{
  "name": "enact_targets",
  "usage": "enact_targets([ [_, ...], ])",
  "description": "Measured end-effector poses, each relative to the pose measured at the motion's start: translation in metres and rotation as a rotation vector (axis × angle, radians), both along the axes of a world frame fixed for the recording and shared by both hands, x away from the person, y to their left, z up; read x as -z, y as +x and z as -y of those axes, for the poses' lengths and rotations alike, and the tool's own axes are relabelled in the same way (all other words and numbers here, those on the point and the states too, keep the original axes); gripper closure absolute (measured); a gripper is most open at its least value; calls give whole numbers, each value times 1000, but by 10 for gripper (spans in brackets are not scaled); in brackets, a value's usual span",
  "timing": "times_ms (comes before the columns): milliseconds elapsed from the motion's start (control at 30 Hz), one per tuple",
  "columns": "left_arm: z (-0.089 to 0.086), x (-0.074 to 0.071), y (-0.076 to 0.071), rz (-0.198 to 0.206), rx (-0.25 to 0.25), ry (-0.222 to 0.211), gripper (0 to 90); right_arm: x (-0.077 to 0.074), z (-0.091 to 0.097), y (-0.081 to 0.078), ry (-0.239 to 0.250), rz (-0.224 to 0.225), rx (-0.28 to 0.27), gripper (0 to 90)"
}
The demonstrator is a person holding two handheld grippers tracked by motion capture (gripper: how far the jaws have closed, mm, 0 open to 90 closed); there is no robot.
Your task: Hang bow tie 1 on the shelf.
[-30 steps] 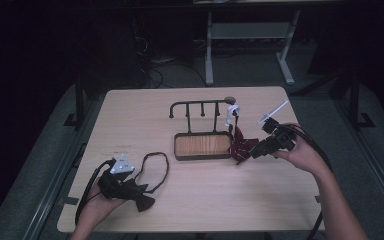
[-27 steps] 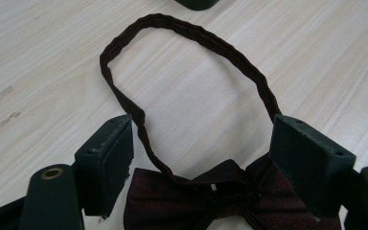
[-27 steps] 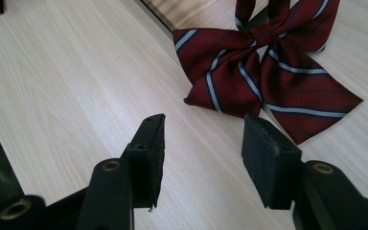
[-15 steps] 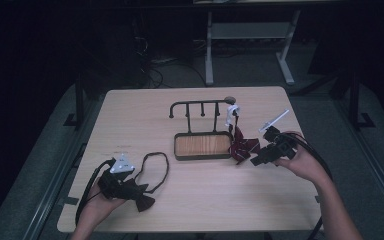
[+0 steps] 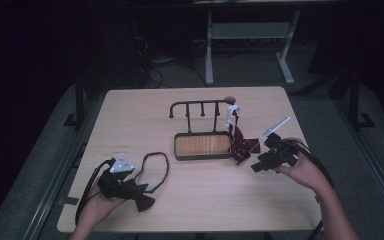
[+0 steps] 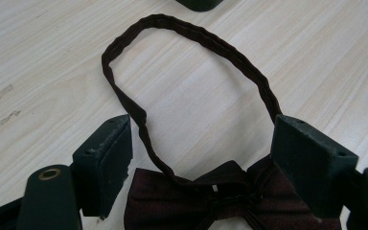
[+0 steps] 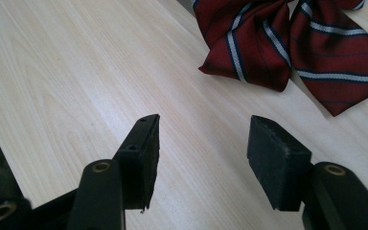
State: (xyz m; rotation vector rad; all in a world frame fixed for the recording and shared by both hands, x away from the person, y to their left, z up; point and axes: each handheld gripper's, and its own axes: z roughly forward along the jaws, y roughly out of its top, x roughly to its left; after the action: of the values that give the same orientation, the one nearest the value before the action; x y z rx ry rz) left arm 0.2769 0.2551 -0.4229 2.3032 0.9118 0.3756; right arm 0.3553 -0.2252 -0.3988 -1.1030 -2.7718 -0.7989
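Observation:
A dark maroon bow tie (image 6: 230, 199) with a looped strap (image 6: 187, 31) lies on the wooden table. My left gripper (image 6: 203, 122) is open, with the bow's knot between its pads (image 6: 103, 163); in the high view the left gripper (image 5: 135, 192) rests near the front left edge. A red striped bow tie (image 7: 287, 43) lies beside the hook stand (image 5: 200, 105), its white strap (image 5: 232, 112) up at the stand's right end. My right gripper (image 7: 203, 124) is just short of it; its jaws have just been opening and nothing is between them. In the high view the right gripper (image 5: 256, 166) sits right of the stand.
The stand has a wooden tray base (image 5: 180, 155) at the table's middle. A cable (image 5: 320, 170) trails from the right gripper over the person's forearm. A metal frame (image 5: 250, 35) stands on the dark floor beyond the table's far edge.
The right gripper has drawn back from the red striped bow tie toward the near edge and sunk lower. Its jaws stand wider. The left hand and dark bow tie have not moved.

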Motion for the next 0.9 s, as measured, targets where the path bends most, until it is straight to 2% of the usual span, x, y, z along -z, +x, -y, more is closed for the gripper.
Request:
enact_targets([
  [900, 0, 2, 2, -7, 0, 11, 217, 16, 17, -28, 45, 21, 54, 437],
])
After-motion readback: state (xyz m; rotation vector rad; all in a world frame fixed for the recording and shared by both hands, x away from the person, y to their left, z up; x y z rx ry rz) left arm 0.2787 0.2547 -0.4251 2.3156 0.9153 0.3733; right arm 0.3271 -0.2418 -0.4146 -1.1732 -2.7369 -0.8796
